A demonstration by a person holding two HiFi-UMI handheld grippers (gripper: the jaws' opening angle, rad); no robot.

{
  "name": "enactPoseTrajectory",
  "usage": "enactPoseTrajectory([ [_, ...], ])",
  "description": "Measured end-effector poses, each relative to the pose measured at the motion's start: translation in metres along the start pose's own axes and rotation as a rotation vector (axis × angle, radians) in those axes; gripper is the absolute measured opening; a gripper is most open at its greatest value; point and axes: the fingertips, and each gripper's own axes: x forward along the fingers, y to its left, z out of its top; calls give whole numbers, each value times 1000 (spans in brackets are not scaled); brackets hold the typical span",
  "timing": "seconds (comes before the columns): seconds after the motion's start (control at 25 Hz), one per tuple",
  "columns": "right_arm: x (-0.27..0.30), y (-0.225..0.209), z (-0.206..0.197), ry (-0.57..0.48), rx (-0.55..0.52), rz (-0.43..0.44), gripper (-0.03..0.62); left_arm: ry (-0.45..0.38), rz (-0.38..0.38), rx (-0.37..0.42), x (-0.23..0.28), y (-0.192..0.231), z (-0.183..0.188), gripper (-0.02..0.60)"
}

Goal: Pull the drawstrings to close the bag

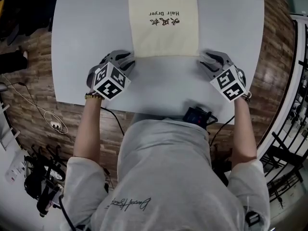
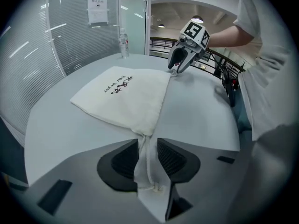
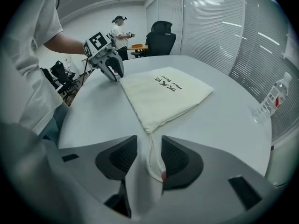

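Note:
A cream drawstring bag [image 1: 162, 20] with black print lies flat on the grey table [image 1: 86, 42], its mouth edge towards me. My left gripper [image 1: 129, 61] stands at the bag's near left corner, my right gripper [image 1: 204, 61] at the near right corner. In the left gripper view, the left drawstring [image 2: 145, 167] runs from the bag's corner [image 2: 145, 129] between the jaws of the left gripper [image 2: 148, 155], which stand apart and do not press it. In the right gripper view, the right drawstring loop [image 3: 153, 160] lies loose between the parted jaws of the right gripper [image 3: 149, 155].
A water bottle [image 3: 271, 101] stands near the table's far edge. A black device [image 1: 196, 115] with a cable sits at the near edge by my body. A person [image 3: 120, 31] and an office chair [image 3: 161, 38] are in the background. Railings line the right side.

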Motion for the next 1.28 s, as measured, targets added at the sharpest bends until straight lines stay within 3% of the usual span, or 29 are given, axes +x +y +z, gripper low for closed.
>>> enactPoseTrajectory([
  [0.32, 19, 2, -5, 77, -95, 56, 190, 25, -50, 10, 5, -4, -2, 137],
  [0.68, 28, 2, -5, 109, -127, 67, 133, 56, -57, 14, 11, -5, -3, 120],
  [1.04, 29, 5, -4, 120, -113, 91, 104, 58, -62, -79, 11, -1, -3, 109],
  [1.28, 30, 6, -4, 137, -97, 99, 50, 66, -63, -130, 11, 1, -2, 64],
])
